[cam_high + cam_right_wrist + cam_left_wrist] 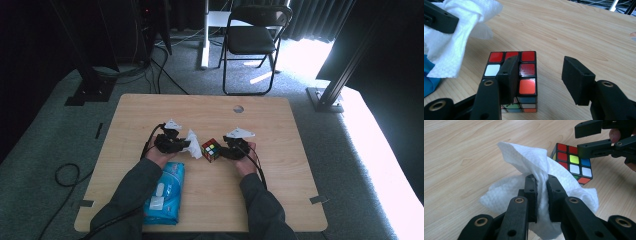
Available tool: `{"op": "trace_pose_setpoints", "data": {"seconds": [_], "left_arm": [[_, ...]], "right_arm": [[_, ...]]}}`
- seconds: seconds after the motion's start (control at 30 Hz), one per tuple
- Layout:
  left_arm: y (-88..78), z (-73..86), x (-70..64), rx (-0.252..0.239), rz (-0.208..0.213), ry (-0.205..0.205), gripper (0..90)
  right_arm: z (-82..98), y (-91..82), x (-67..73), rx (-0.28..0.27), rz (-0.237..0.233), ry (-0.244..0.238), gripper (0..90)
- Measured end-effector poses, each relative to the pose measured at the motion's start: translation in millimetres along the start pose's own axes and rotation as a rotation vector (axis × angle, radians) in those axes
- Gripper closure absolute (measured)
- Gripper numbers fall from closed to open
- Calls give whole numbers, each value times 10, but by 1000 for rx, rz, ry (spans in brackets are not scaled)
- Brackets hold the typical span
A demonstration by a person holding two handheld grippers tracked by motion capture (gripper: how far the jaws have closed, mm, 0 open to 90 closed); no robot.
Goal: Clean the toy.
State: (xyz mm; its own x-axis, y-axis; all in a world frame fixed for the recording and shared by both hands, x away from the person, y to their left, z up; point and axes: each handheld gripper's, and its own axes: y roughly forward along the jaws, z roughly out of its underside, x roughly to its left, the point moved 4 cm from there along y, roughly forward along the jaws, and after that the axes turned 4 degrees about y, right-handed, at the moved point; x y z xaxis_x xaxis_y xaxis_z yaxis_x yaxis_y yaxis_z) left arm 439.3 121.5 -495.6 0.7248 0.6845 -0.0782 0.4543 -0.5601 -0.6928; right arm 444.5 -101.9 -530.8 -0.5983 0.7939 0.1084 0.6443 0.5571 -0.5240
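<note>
Tissue (524, 162), soft, light and crushable, sits bunched in the left gripper (541, 185), clamped tight on a fold just left of the puzzle cube (211, 149) on the table (150, 110). The cube looks rigid and slick-faced, best taken by opposite flat sides; the right gripper (539, 77) stands apart, one jaw over the cube's top and the other out past its edge.

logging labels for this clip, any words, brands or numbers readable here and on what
None can be read.
Blue wipes pack: its white label is too blurred to read.
Puzzle cube: plain coloured stickers, no text.
White tissue: blank.
</note>
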Motion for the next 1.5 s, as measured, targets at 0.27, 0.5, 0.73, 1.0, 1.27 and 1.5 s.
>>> {"op": "trace_pose_setpoints", "data": {"seconds": [0.27, 0.5, 0.73, 1.0, 1.27, 1.5], "left_arm": [[2, -3, -6, 1, 0, -1, 806], [-2, -7, -7, -2, -2, 4, 806], [-3, -8, -5, -3, -1, 2, 806], [-7, -8, 0, -4, -1, 1, 806], [3, -13, 0, -7, -2, -3, 805], [9, -12, -2, -6, 0, -2, 804]], "right_arm": [[14, 10, -21, 12, -83, 83, 652], [25, 20, -59, 27, -150, 192, 711], [45, 34, -117, 27, -188, 281, 706], [81, 30, -273, 0, -219, 440, 712], [128, -63, -424, 9, -96, 438, 812], [299, -75, -377, 31, -63, 330, 612]]}}
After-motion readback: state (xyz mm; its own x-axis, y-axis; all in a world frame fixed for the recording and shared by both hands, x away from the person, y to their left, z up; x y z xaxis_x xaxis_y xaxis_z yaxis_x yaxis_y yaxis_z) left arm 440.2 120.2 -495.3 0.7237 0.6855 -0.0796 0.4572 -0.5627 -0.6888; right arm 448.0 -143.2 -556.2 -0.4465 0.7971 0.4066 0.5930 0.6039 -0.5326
